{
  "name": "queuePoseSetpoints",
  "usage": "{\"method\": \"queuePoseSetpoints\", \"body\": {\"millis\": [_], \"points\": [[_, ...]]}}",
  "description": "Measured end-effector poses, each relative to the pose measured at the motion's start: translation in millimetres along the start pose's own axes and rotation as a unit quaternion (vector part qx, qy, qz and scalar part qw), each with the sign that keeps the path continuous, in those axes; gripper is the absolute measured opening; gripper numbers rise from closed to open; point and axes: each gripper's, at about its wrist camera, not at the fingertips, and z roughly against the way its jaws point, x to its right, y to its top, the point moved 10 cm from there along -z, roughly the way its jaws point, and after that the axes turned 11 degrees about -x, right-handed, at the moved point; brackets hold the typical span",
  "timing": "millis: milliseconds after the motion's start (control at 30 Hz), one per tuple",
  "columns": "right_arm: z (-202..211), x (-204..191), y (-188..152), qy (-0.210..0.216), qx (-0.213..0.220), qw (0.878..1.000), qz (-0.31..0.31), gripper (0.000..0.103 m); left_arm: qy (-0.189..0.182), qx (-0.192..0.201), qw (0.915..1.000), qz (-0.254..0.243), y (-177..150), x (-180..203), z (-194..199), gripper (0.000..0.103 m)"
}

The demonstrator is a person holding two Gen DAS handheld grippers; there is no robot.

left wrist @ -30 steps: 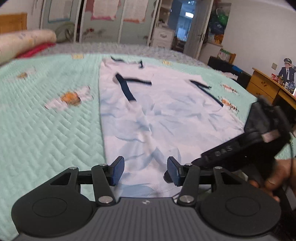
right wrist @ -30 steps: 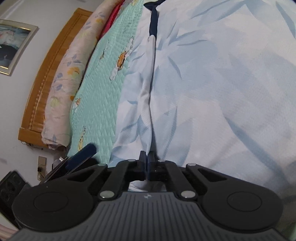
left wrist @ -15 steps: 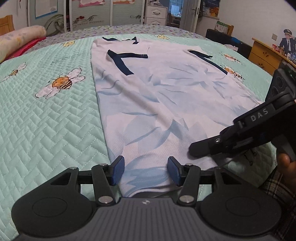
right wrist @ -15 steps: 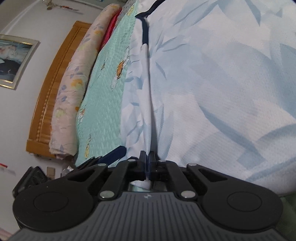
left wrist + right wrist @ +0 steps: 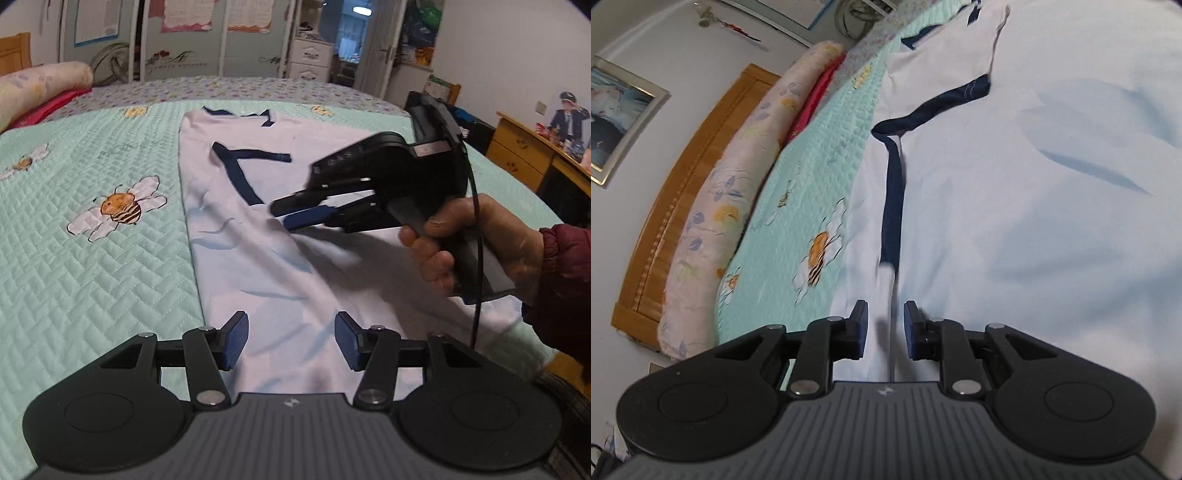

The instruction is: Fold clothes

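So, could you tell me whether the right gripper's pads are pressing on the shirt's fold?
Apart: in the right wrist view the right gripper has just been opening; gaps flank the fold.

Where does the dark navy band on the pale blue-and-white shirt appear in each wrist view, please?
Left wrist view: the dark navy band lies upper centre on the pale blue-and-white shirt, just left of the right gripper.
Right wrist view: it runs up the centre, ahead of the fingertips.
Shared landmark: the bee-and-flower print on the green quilt.

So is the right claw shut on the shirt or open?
Open: the right claw has just been opening, its pads clear of the shirt fold between them.
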Motion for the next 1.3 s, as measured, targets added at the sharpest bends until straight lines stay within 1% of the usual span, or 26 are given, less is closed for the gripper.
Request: {"method": "queuePoseSetpoints", "body": {"millis": [33,67,100,167,233,267,300,333,433,467,500,533,567,633,700,767,833,900,1000,1067,1133,1300], "points": [[-7,0,1,-0.001,-0.008,1.000,0.004,0.018,-0.002,-0.003,1.0000,0.006,1,-3,-6,0.055],[-13,0,2,-0.001,-0.015,1.000,0.007,0.005,-0.004,-0.006,0.9999,0.013,1,-5,-12,0.055],[-14,0,2,-0.007,-0.016,1.000,0.013,0.000,-0.006,-0.011,0.9998,0.015,1,-7,-16,0.055],[-7,0,2,-0.017,-0.004,1.000,0.023,0.000,-0.001,-0.019,0.9998,0.008,-3,-7,-21,0.055],[5,2,3,-0.008,0.017,1.000,0.016,0.000,0.010,-0.028,0.9995,-0.007,-8,-6,-26,0.055],[8,7,3,-0.010,0.021,1.000,0.011,0.000,0.013,-0.029,0.9994,-0.012,-9,-5,-26,0.055],[7,13,1,-0.021,0.021,1.000,0.009,0.000,0.016,-0.029,0.9994,-0.015,-10,-4,-26,0.055],[6,18,-1,-0.020,0.022,1.000,0.007,0.000,0.018,-0.029,0.9992,-0.019,-12,-3,-26,0.055],[5,26,-2,0.034,0.022,0.999,-0.036,0.000,0.016,-0.033,0.9993,-0.012,-13,-5,-24,0.055],[6,27,-2,0.046,0.022,0.998,-0.047,0.001,0.014,-0.034,0.9993,-0.010,-13,-6,-24,0.055],[9,28,-1,0.049,0.024,0.997,-0.051,0.002,0.015,-0.036,0.9992,-0.009,-14,-6,-22,0.055],[12,27,2,0.049,0.027,0.997,-0.048,0.006,0.016,-0.037,0.9992,-0.008,-14,-6,-21,0.055],[16,25,5,0.048,0.032,0.997,-0.045,0.017,0.016,-0.038,0.9991,-0.007,-13,-6,-20,0.055],[27,24,19,0.046,0.050,0.997,-0.041,0.026,0.003,-0.022,0.9998,-0.003,-5,-3,-9,0.055],[38,28,41,0.036,0.075,0.995,-0.047,0.026,-0.012,-0.005,0.9999,0.002,3,1,2,0.055],[45,38,70,0.029,0.097,0.993,-0.063,0.027,-0.039,0.021,0.9990,0.004,18,7,12,0.055],[49,51,101,0.027,0.121,0.989,-0.086,0.029,-0.044,0.035,0.9984,0.003,32,9,11,0.055],[50,63,132,0.021,0.143,0.984,-0.102,0.030,-0.051,0.046,0.9976,0.008,43,8,4,0.056],[38,79,165,0.014,0.139,0.983,-0.120,0.031,-0.069,0.039,0.9958,0.046,48,-1,-19,0.056],[27,85,174,-0.002,0.134,0.983,-0.124,0.031,-0.081,0.033,0.9943,0.062,45,-2,-29,0.056],[19,89,180,-0.015,0.129,0.984,-0.123,0.029,-0.085,0.028,0.9941,0.061,41,-2,-35,0.056],[8,89,184,-0.018,0.125,0.987,-0.101,0.029,-0.092,0.016,0.9934,0.067,33,-6,-46,0.056]]}}
